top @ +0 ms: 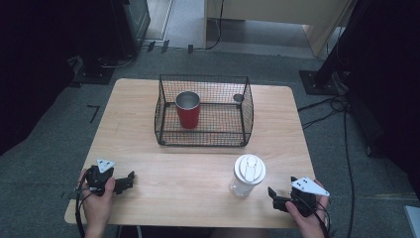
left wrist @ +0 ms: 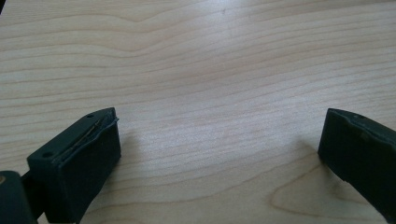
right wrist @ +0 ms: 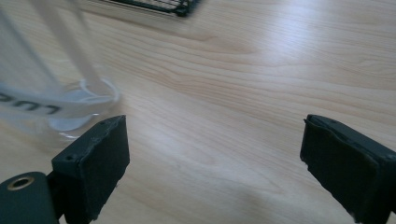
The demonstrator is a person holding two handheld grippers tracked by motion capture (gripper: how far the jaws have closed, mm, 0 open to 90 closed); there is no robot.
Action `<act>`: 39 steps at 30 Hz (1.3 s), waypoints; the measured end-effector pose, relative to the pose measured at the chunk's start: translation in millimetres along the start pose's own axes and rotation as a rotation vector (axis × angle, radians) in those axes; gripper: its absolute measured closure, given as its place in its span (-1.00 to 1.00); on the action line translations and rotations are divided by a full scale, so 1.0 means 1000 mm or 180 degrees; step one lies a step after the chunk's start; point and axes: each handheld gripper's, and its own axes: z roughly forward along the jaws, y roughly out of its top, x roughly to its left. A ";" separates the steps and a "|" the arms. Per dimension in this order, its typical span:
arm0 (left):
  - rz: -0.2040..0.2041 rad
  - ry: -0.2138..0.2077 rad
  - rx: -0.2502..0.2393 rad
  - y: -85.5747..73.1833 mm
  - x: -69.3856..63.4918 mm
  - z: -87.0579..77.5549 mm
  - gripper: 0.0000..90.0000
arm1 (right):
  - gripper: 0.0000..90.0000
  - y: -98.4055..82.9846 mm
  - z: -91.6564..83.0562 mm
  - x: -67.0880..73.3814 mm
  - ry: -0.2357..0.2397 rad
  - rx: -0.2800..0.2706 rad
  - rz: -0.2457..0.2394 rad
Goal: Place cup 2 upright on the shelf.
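In the left gripper view, the left gripper (left wrist: 219, 140) has its two black jaws spread wide apart over bare wood, with nothing between them. In the right gripper view, the right gripper (right wrist: 215, 154) is likewise wide open and grips nothing; the base of a clear plastic tumbler with a white lid (right wrist: 51, 88) stands just beyond its left jaw, a straw-like tube visible inside it and dark lettering on its wall, too blurred to read.

From the high view, the left gripper (top: 130, 177) lies low at the near left corner of the light wooden table (top: 148, 148), held by the person's left hand (top: 96, 198), jaws pointing right toward the table's middle. The right gripper (top: 273, 194) sits at the near right edge in the right hand (top: 304, 215), jaws pointing left toward the tumbler (top: 247, 174), which is near but not touching. The tumbler stands upright, long axis vertical, lid facing up, on the near right part of the table.

Farther back, at the table's centre, is a black wire mesh basket (top: 203, 140), well apart from both grippers. Inside it, toward its left half, a red cup with a metal interior (top: 188, 109) stands upright, open mouth up. A small dark round object (top: 238, 97) shows at the basket's far right corner; what it is cannot be told.
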 end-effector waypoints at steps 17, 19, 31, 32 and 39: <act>0.0019 -0.0023 0.0001 0.001 0.001 0.000 -1.00 | -0.82 0.019 -0.010 0.044 0.0480 -0.0190 -0.0110; 0.0019 -0.0022 0.0001 0.001 0.001 0.000 -1.00 | -0.82 0.022 -0.010 0.048 0.0489 -0.0222 -0.0065; 0.0020 -0.0022 0.0001 0.001 0.001 0.000 -1.00 | -0.85 0.037 -0.006 0.068 0.0549 -0.0356 -0.0026; 0.0019 -0.0023 0.0001 0.001 0.001 0.000 -1.00 | -0.87 0.038 -0.005 0.069 0.0543 -0.0351 -0.0031; 0.0021 -0.0023 0.0001 0.001 0.001 0.000 -1.00 | -0.92 0.044 0.005 0.077 0.0508 -0.0338 0.0021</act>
